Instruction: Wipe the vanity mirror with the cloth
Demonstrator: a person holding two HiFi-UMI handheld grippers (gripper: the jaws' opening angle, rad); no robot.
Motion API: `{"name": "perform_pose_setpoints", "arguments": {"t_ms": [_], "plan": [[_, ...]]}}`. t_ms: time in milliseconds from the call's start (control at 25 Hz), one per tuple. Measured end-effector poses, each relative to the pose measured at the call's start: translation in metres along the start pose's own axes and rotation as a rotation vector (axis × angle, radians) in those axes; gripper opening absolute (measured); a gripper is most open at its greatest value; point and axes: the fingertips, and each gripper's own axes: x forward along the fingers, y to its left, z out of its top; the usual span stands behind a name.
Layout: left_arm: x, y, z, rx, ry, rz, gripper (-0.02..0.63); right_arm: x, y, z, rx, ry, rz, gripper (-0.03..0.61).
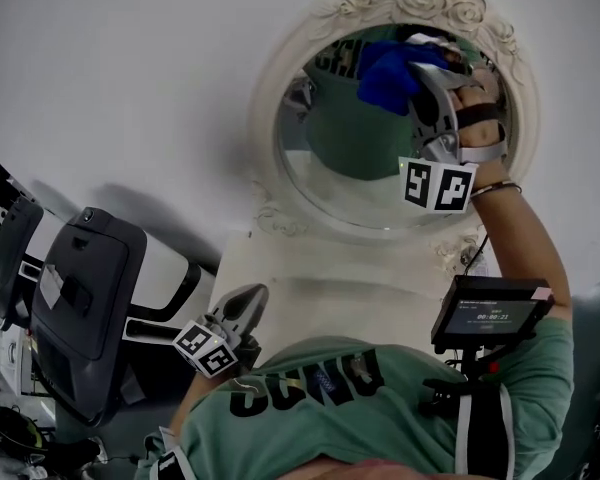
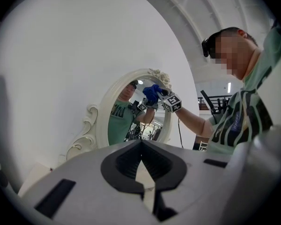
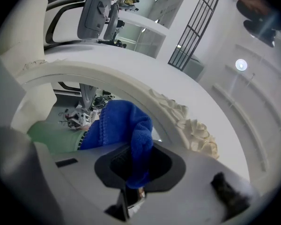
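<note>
The left gripper hangs low by the person's chest. Its jaws are closed with nothing in them. The mirror stands up against the white wall. I think the wiping is going on now, because the blue cloth is pressed to the top of the glass. The right gripper pinches it tight. Next, the cloth should sweep across and down the glass.

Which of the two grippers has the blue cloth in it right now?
The right gripper, held up at the top of the mirror, with its jaws shut on the blue cloth. The left gripper is held low and grips nothing.
</note>
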Motion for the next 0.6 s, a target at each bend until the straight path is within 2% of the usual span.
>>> {"name": "perform_pose_setpoints", "arguments": {"t_ms": [160, 320, 520, 600], "plan": [[0.002, -0.004, -0.004, -0.005, 0.032, 0.001, 0.009, -0.034, 0.08, 0.003, 0.021, -0.022, 0.087, 0.048], [0.003, -0.007, -0.005, 0.003, 0.047, 0.008, 0.009, -0.08, 0.192, 0.008, 0.031, -0.041, 0.213, 0.048], [0.002, -0.008, -0.007, 0.01, 0.075, 0.029, 0.009, -0.151, 0.362, 0.015, 0.0, -0.052, 0.479, 0.049], [0.003, -0.009, -0.008, 0.012, 0.086, 0.036, 0.009, -0.172, 0.415, 0.018, -0.019, -0.05, 0.575, 0.049]]}}
